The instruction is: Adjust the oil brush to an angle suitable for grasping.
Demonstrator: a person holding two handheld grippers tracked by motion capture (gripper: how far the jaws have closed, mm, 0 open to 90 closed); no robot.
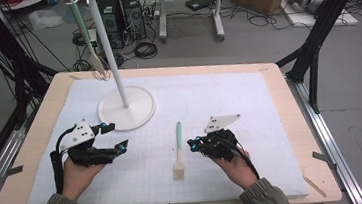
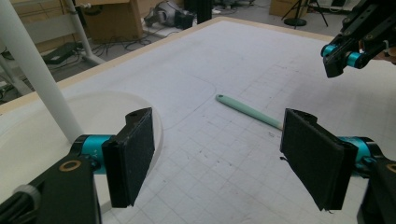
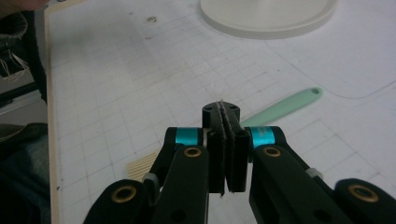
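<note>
Near the tabletop's front edge | brush [image 1: 178, 150] flat between both grippers, touching neither | left gripper [image 1: 114, 137] jaws wide apart, empty | right gripper [image 1: 191, 144] jaws pressed together, empty, just beside brush handle

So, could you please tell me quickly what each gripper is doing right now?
Left gripper: open, holding nothing.
Right gripper: shut, empty, above the brush.
</note>
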